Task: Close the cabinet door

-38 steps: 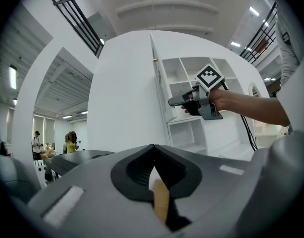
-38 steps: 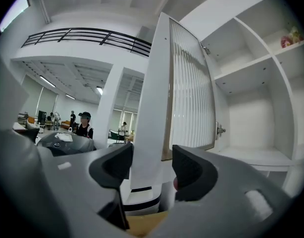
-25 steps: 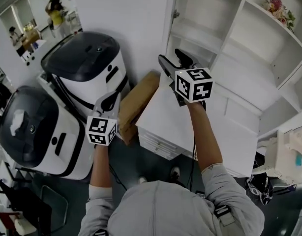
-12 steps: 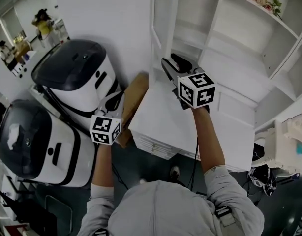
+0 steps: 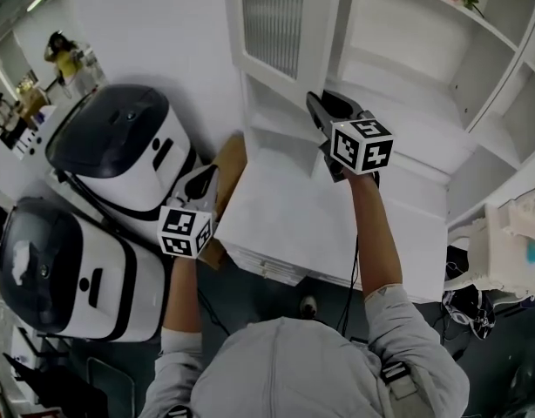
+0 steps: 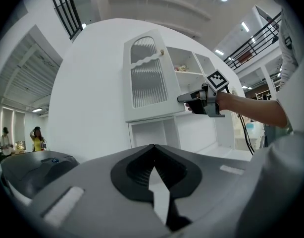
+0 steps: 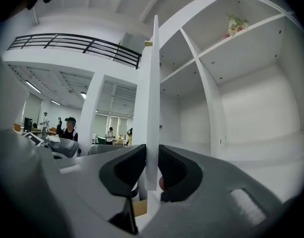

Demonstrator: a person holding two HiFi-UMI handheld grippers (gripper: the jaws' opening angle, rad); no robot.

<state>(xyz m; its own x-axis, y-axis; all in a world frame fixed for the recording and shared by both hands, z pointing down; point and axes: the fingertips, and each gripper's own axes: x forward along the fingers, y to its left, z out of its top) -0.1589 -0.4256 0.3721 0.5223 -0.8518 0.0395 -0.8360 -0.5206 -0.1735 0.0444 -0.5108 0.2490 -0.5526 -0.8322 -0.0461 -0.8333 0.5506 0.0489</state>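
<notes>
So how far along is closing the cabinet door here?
Done: the right gripper is at the door; its jaws have just been closing and pinch the door's edge. In hand: that grip. Left: the swing itself, since the door stands wide open, edge-on to the cabinet. The left gripper is shut on nothing, off to the side.

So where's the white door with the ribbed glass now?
The white cabinet door stands open at the head view's top centre, left of the white shelves; its edge sits between the right gripper's jaws, which have just been closing.
</notes>
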